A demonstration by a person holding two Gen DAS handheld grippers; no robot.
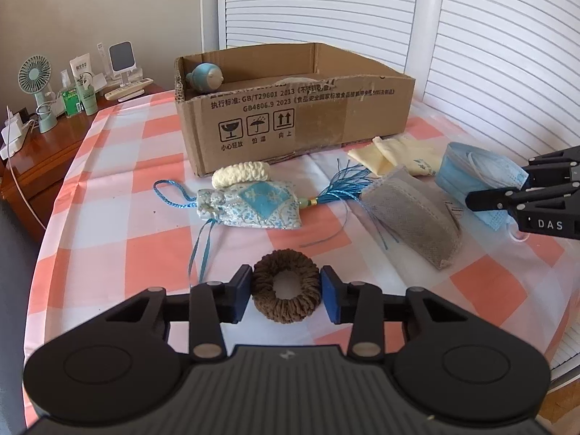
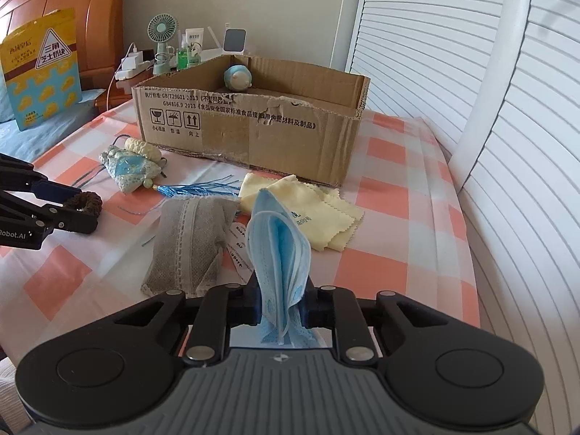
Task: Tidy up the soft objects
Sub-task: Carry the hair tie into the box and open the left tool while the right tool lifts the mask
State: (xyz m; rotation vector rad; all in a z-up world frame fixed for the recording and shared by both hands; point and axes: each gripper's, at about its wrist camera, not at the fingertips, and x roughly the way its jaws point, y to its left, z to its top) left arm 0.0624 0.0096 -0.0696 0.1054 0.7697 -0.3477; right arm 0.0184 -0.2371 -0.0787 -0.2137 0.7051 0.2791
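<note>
A brown scrunchie (image 1: pixel 286 308) lies on the checked tablecloth (image 1: pixel 119 224), and my left gripper (image 1: pixel 286 290) is shut on it, one blue pad against each side. In the right wrist view my right gripper (image 2: pixel 281 304) is shut on a folded blue face mask (image 2: pixel 277 232), which stands up between its fingers. The open cardboard box (image 1: pixel 290 116) stands at the back with a blue round toy (image 1: pixel 204 78) inside. In front of it lie a blue patterned sachet (image 1: pixel 253 206) with a tassel, a cream knobbly piece (image 1: pixel 241 174), a grey pouch (image 1: pixel 413 217) and a yellow cloth (image 1: pixel 402 157).
A wooden side table at the back left carries a small green fan (image 1: pixel 34 79), bottles and chargers. White slatted doors (image 2: pixel 507 145) run along the right of the table. A yellow snack bag (image 2: pixel 40 69) stands at the far left.
</note>
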